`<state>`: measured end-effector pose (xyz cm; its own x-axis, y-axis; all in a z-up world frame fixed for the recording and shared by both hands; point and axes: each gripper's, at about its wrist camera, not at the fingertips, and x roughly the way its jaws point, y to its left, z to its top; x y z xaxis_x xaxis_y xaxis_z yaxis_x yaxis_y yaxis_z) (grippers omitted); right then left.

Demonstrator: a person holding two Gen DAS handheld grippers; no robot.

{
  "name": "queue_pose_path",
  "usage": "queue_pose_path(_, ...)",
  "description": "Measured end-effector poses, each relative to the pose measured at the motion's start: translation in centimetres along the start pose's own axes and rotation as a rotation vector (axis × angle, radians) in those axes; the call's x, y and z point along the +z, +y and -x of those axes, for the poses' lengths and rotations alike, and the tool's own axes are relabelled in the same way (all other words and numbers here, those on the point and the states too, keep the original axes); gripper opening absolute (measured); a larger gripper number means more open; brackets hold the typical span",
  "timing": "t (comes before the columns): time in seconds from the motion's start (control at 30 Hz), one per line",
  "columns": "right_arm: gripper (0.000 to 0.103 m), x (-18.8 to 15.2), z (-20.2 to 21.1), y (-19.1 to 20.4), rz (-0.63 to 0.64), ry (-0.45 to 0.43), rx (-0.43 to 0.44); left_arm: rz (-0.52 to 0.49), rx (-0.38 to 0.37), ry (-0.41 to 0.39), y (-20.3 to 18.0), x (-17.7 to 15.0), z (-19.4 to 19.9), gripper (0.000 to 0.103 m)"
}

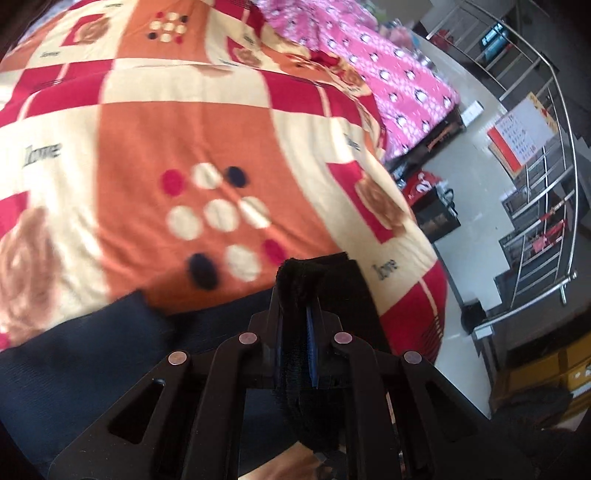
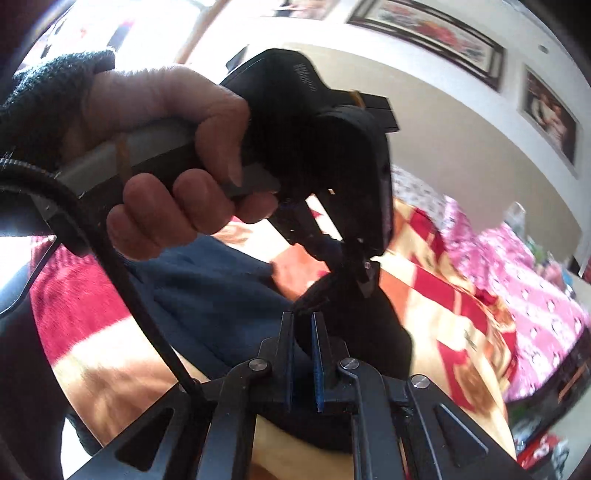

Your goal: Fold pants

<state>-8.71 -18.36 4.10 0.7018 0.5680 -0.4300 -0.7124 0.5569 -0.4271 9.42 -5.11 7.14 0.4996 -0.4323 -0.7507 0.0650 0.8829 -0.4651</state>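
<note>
The dark navy pants [image 1: 92, 350] lie on the bed with the patterned red, orange and cream blanket [image 1: 177, 122]. My left gripper [image 1: 295, 291] is shut on a black fuzzy edge of the pants [image 1: 317, 273] and holds it lifted above the blanket. In the right wrist view the left gripper [image 2: 351, 266], held in a hand [image 2: 166, 147], hangs just ahead with the black cloth in its tips. My right gripper [image 2: 303, 321] is shut on the same dark cloth [image 2: 354, 332], close beneath the left one. The blue part of the pants [image 2: 207, 295] trails left over the blanket.
A pink penguin-print quilt [image 1: 399, 85] lies at the far end of the bed. To the right the bed edge drops to a pale floor [image 1: 469, 229] with a metal railing [image 1: 554, 184], boxes and bags. A wall with framed pictures [image 2: 436, 33] is behind the bed.
</note>
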Motion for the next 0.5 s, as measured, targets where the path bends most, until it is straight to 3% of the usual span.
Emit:
queue_pose_path(0.23, 0.008, 1.9, -1.5, 3.7, 0.053, 0.011, 0.081, 0.067, 0.018, -0.013, 4.9, -2.2, 1.9, 0.009)
queue_pose_path(0.5, 0.008, 2.9, -2.0, 5.4, 0.071, 0.008, 0.140, 0.055, 0.076, -0.061, 6.3, -3.9, 3.6, 0.009)
